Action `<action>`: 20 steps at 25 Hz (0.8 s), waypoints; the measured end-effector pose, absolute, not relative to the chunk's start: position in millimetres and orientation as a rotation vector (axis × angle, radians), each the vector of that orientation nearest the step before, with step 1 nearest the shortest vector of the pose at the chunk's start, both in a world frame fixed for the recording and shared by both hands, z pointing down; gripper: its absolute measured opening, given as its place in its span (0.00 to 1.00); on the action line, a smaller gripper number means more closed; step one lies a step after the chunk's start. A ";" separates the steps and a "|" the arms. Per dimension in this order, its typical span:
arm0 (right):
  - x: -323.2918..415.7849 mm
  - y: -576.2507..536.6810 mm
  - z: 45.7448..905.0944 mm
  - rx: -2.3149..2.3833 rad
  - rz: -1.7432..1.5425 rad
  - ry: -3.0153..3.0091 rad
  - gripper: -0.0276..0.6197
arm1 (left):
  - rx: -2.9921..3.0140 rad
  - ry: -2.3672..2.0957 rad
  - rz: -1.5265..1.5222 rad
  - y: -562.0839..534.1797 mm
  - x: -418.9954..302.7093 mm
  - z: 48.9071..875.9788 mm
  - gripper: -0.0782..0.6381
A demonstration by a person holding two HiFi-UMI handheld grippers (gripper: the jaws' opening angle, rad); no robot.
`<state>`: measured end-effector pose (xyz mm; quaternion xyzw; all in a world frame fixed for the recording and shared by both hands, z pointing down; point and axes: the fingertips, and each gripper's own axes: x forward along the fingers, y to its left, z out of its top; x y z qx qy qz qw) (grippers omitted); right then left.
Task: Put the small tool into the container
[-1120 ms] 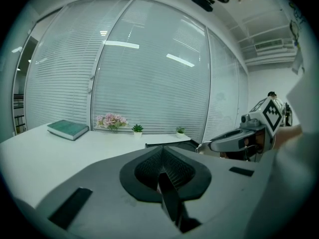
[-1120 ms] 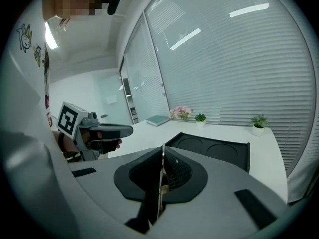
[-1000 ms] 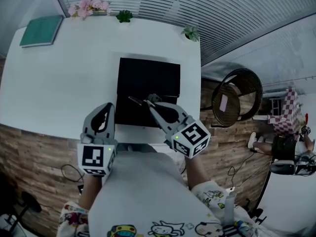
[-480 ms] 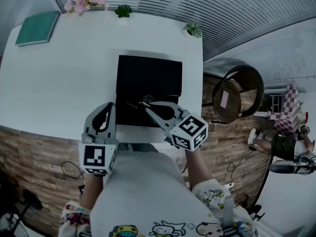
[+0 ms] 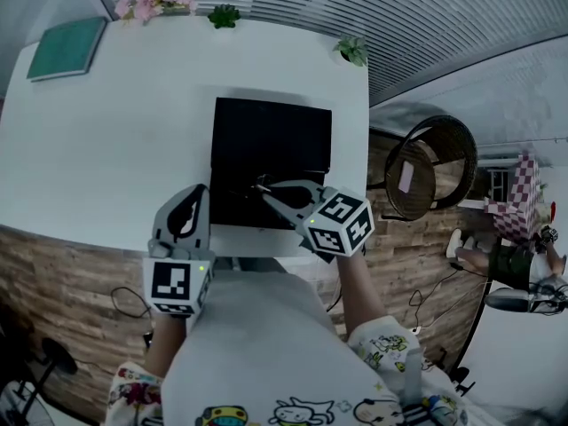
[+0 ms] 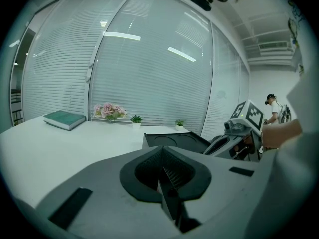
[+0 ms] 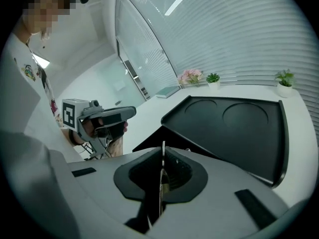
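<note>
Head view: a white tabletop (image 5: 106,140) carries a flat black square container with two round recesses (image 5: 271,136) at mid frame; a green book (image 5: 67,49) lies at the upper left.
Right gripper (image 5: 264,185): just below centre, over the container's near part. Its jaws are clenched on a thin silvery metal tool (image 7: 161,183), which the right gripper view shows edge-on.
Tool's place: pinched in the right jaws above the lower part of the container. I cannot tell whether it touches the black floor.
Left gripper (image 5: 191,193): lower left of the frame, just beside the container's near left corner. The left gripper view shows its jaws pressed together on nothing.
Step in hand: judged to be holding the tool over the container, with the release not yet made.
Next move: likely lower the tool close to the black floor, then part the jaws so the thin strip lies flat inside the rim.
Writing: no brand or words are readable; only black-and-white square markers on the gripper cubes.
</note>
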<state>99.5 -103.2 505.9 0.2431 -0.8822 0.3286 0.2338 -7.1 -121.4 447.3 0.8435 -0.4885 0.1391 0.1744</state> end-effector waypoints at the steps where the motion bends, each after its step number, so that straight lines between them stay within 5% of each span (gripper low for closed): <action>1: 99.7 -103.2 508.2 0.657 0.916 -2.408 0.07 | 2.390 -1.384 0.392 -121.3 -7.2 447.7 0.12; 20: 102.0 -96.8 542.0 0.598 0.870 -2.193 0.08 | 2.372 -1.380 0.378 -116.5 -13.6 452.4 0.12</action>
